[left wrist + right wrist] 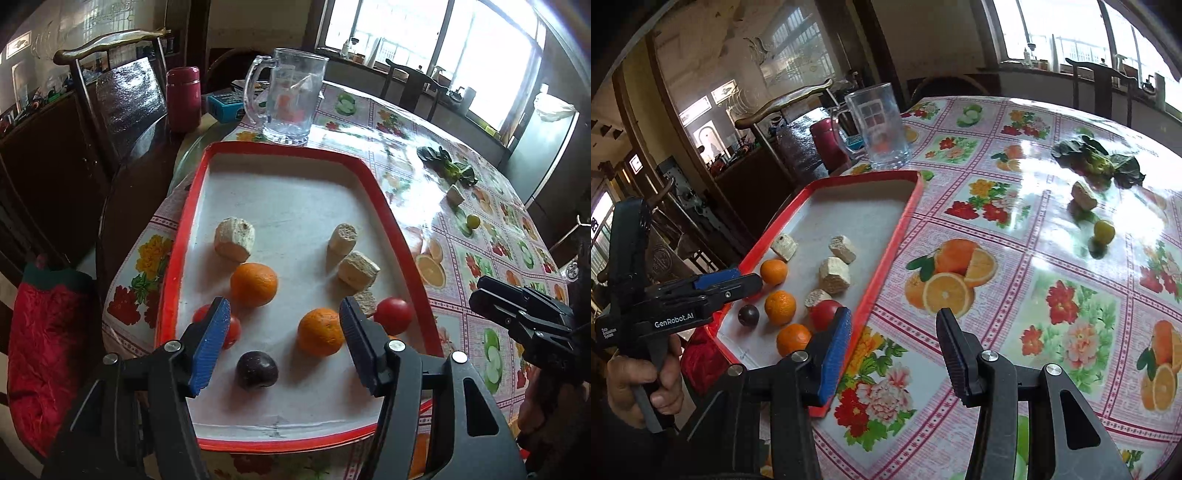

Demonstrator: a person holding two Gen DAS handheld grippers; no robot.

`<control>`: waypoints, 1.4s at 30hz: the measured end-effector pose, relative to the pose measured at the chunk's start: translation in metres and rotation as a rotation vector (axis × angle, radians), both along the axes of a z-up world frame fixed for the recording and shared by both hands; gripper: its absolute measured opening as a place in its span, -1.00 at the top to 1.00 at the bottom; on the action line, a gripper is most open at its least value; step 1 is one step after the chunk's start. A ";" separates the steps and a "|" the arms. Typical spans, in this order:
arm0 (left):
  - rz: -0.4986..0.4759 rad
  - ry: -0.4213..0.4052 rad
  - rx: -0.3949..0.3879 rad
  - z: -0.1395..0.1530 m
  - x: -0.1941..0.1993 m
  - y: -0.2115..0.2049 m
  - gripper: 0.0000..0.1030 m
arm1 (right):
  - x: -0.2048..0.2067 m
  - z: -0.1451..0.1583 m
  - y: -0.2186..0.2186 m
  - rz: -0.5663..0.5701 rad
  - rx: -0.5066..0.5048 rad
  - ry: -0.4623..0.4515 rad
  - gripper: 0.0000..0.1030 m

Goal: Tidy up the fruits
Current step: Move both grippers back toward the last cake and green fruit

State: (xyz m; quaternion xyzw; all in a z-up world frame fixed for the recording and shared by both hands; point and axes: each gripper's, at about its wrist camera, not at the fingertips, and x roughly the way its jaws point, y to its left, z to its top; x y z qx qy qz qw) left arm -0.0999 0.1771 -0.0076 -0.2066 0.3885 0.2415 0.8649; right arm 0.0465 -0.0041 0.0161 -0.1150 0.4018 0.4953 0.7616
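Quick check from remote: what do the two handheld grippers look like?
Both are matte black plastic with silver pivot screws. Left gripper and right gripper each carry one ribbed blue finger pad and one ribbed black. White "GenRobot.AI" lettering marks the left body. A bare hand grips its handle.

Round dining table (1015, 221) under a glossy oilcloth printed with fruit and flower squares, glare patches toward 1 o'clock. Dark wooden chair (122, 88) with a curved top rail at 11 o'clock; a second chair (410, 85) at 1 o'clock, backed by bright windows (436, 48) above a cluttered sill. Glazed dark wood cabinet (713, 122) along the left wall at 10 o'clock. Red quilted cushion (44, 343) at 8 o'clock.
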 end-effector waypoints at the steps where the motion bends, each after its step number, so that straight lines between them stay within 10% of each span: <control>1: -0.009 -0.001 0.002 0.001 0.004 -0.003 -0.17 | 0.005 0.000 -0.005 -0.014 0.001 0.002 0.05; 30: -0.306 0.001 -0.033 0.015 0.190 -0.069 -0.17 | 0.156 -0.023 -0.063 -0.324 -0.061 -0.024 0.07; 42: -0.372 0.036 -0.037 0.005 0.284 -0.080 -0.17 | 0.200 -0.034 -0.032 -0.294 -0.078 -0.025 0.52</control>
